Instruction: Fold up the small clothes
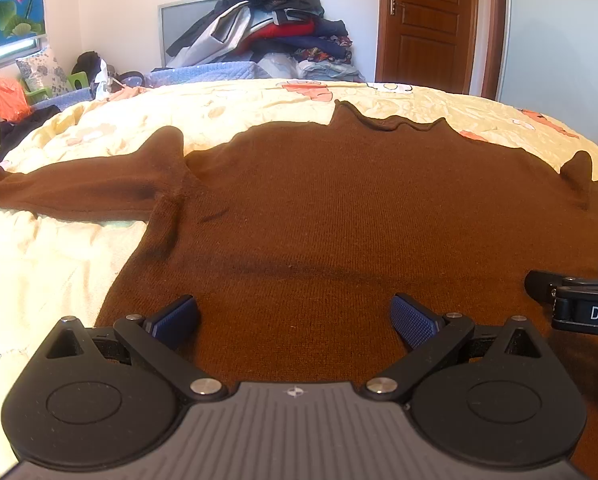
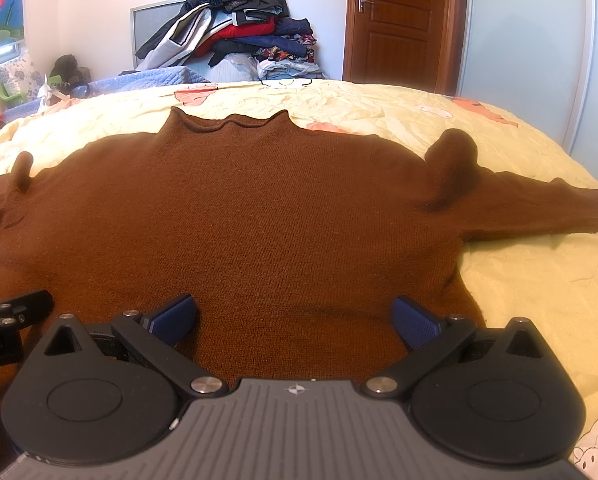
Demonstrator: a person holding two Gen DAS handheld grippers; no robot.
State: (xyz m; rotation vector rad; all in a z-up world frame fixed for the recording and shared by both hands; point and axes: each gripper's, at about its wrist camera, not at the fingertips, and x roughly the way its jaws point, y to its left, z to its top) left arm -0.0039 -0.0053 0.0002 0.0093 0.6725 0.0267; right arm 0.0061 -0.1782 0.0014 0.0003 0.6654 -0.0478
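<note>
Brown sweater (image 1: pixel 319 208) lies flat across the bed (image 1: pixel 39 280), sleeves spread, ready for folding. Left gripper (image 1: pixel 295 316) and right gripper (image 2: pixel 295 316) hover over its hem, jaws released, empty.

Low twin views over sweater (image 1: pixel 319 208)

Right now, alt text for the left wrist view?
A brown sweater lies flat on a yellow bedspread, collar away from the camera, one sleeve stretched out to the left. The open left gripper hovers over its near hem, with the right gripper at the right edge.
</note>
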